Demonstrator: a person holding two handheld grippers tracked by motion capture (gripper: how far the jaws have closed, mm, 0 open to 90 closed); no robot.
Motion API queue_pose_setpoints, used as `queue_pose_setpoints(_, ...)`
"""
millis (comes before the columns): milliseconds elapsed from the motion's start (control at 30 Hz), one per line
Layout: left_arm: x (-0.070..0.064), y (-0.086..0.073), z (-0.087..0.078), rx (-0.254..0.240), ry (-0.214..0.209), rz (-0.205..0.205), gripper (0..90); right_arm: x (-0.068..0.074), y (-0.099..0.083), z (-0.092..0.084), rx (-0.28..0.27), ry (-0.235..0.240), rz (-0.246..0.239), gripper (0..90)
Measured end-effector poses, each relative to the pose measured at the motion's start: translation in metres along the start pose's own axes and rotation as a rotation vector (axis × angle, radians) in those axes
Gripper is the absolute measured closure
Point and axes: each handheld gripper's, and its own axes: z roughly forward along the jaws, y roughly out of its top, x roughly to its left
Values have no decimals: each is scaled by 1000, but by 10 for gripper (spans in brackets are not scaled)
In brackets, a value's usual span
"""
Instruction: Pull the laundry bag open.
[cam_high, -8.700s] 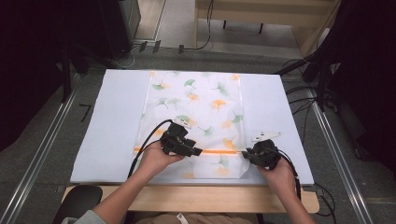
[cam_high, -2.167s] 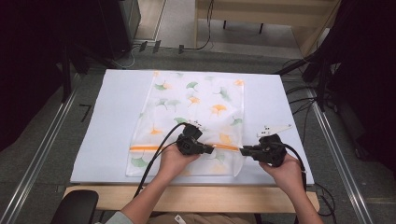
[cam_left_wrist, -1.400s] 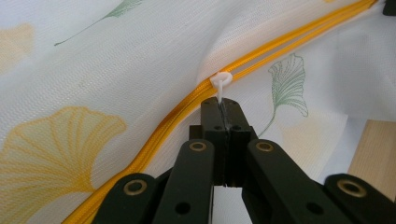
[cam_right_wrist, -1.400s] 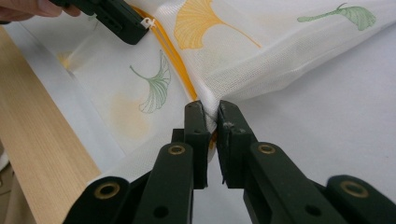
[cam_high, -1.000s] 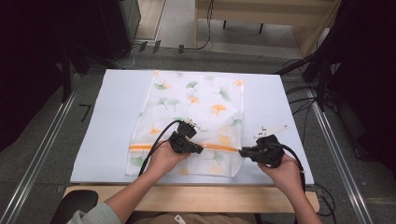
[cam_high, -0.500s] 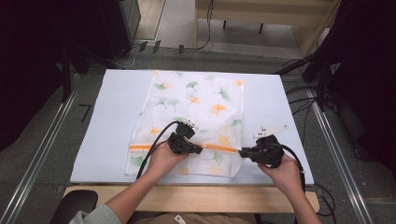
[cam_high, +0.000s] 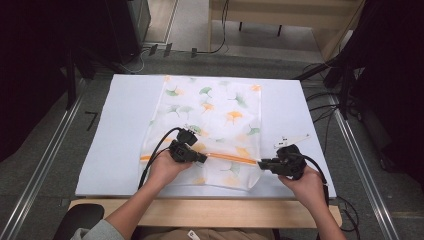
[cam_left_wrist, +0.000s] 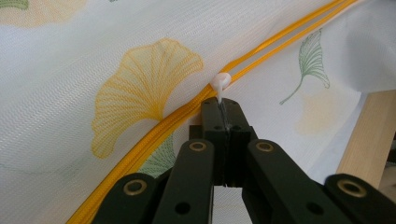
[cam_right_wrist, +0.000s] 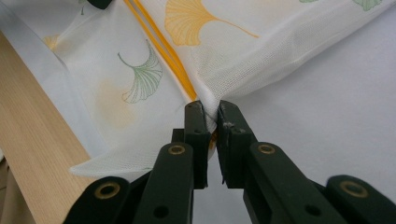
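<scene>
One leaf-printed mesh bag (cam_high: 210, 120) lies mid-mat with bare white mat (cam_high: 115, 130) open on either side, its right edge pinched by the right gripper (cam_high: 261, 163) while the left gripper (cam_high: 202, 159) clamps its single white zipper pull (cam_left_wrist: 220, 83).

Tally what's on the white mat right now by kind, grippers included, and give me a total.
Mesh bag with ginkgo-leaf print: 1
Orange zipper across the bag: 1
White zipper pull, pinched in the left gripper's jaws: 1
Grippers: 2, the left gripper on the pull and the right gripper clamped on the bag's edge
Total: 5
</scene>
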Motion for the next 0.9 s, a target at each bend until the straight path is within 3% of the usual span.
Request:
queue_pose_setpoints(567,4,-3,-2,7,-14,-7,900,-4,-1,0,3,11,13,852)
queue_pose_setpoints(900,18,-13,-19,-15,6,-58,900,-11,0,-1,1,20,29,851)
